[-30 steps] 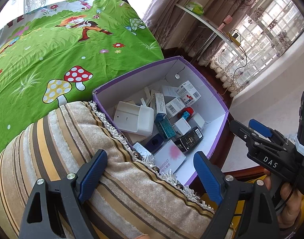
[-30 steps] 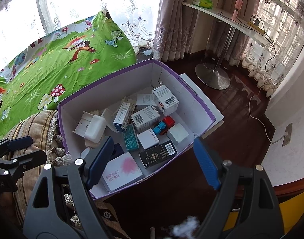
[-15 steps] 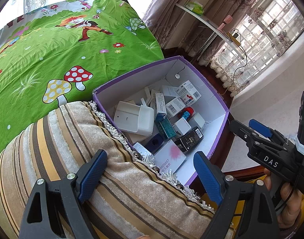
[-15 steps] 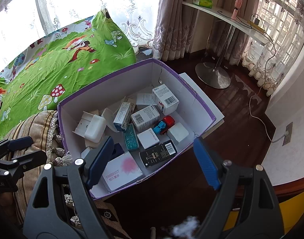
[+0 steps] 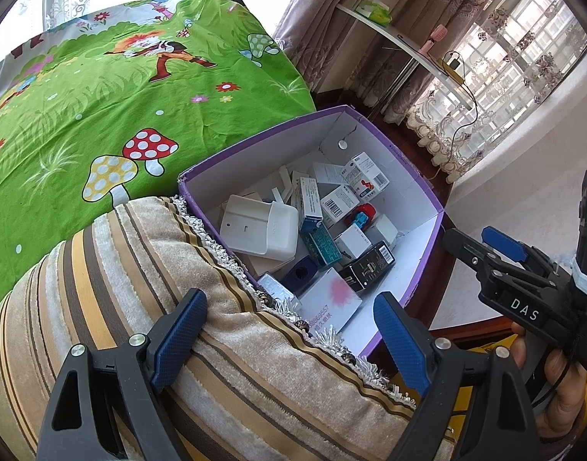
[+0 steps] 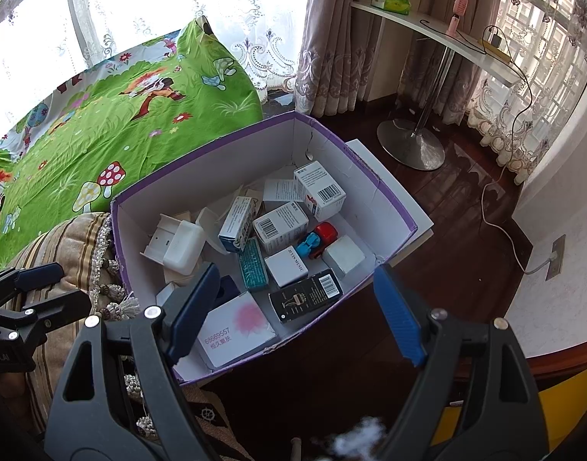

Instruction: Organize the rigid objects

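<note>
A purple-edged cardboard box (image 6: pixel 382 186) (image 5: pixel 428 198) stands open on the floor and holds several small cartons, a white plastic piece (image 6: pixel 178 244) (image 5: pixel 261 230), a black carton (image 6: pixel 307 296) (image 5: pixel 366 271), a white carton with a pink flower (image 6: pixel 236 328) (image 5: pixel 330 301) and a red and blue toy (image 6: pixel 318 238) (image 5: pixel 362 215). My right gripper (image 6: pixel 293 315) hovers open above the box's near edge, nothing between its blue pads. Over a striped cushion (image 5: pixel 178 307) beside the box, my left gripper (image 5: pixel 289 340) is open and empty. The other gripper shows in each view (image 5: pixel 485 244) (image 6: pixel 19 280).
A green cartoon bedsheet (image 5: pixel 101 96) (image 6: pixel 120 115) covers the bed behind the box. Dark wooden floor (image 6: pixel 455 207) lies to the right, with a white table's metal foot (image 6: pixel 410 146), a cable and a wall socket (image 6: pixel 554 257). Curtains hang at the back.
</note>
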{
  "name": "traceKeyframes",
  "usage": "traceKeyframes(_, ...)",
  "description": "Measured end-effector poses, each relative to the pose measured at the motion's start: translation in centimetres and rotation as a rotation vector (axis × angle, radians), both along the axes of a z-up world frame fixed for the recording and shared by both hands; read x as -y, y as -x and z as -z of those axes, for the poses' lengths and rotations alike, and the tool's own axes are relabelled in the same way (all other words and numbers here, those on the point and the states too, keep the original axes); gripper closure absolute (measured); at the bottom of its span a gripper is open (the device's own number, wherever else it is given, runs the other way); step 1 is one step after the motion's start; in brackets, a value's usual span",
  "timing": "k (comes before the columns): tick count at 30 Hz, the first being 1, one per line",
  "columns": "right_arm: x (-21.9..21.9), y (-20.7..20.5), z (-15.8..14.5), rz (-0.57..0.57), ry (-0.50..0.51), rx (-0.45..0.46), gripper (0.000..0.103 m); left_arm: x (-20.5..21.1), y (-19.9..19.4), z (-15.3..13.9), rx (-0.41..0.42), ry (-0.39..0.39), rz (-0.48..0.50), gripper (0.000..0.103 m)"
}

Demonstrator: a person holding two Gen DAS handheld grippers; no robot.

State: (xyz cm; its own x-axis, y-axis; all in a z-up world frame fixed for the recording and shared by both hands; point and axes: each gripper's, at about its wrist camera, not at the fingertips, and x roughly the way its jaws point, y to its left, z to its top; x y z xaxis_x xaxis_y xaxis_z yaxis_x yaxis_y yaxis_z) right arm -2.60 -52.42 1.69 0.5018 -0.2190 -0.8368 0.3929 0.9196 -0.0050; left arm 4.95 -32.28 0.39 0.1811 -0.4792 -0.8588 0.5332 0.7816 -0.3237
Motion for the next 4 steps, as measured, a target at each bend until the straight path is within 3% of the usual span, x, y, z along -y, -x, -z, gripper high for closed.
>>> traceKeyframes(4, -0.01, 0.08, 0.03, 0.000, -0.001, 0.002, 0.019, 0.09, -0.15, 0.03, -0.003, 0.005, 0.008, 0.012)
